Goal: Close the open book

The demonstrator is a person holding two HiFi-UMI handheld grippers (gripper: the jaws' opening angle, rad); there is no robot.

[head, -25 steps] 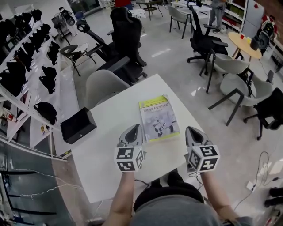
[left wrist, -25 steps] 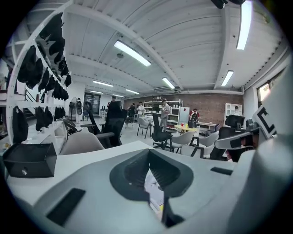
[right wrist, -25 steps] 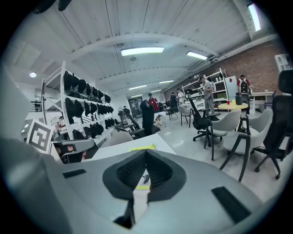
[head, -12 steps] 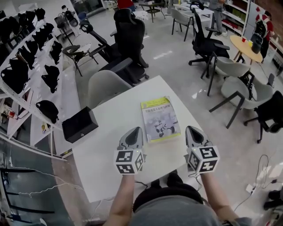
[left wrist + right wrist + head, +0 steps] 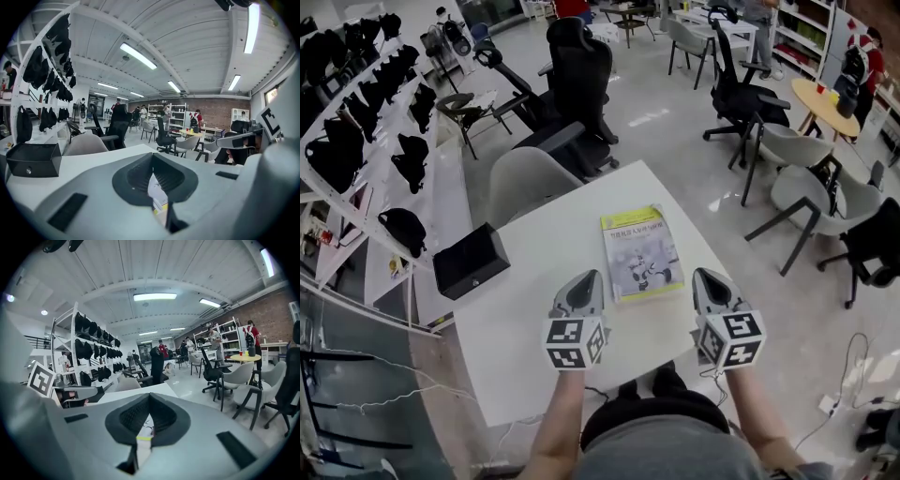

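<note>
A book [image 5: 641, 251] with a yellow-green cover and a robot picture lies flat and closed on the white table [image 5: 534, 253], cover up. My left gripper [image 5: 584, 277] hovers just left of the book's near corner, jaws shut and empty. On the other side, near the book's right edge, my right gripper [image 5: 706, 275] is shut too, with nothing held. In the left gripper view a strip of the book [image 5: 157, 194] shows below the closed jaws of the left gripper [image 5: 152, 161]. The right gripper view shows the book [image 5: 145, 430] the same way below the right gripper [image 5: 149, 401].
A black box [image 5: 470, 261] sits at the table's left edge, also in the left gripper view as the black box [image 5: 32, 159]. A grey chair [image 5: 530, 183] is tucked at the far side, with a black office chair [image 5: 577, 75] behind it. Shelves of black items [image 5: 356, 122] line the left.
The head view has shifted slightly. The book and both grippers keep their places.
</note>
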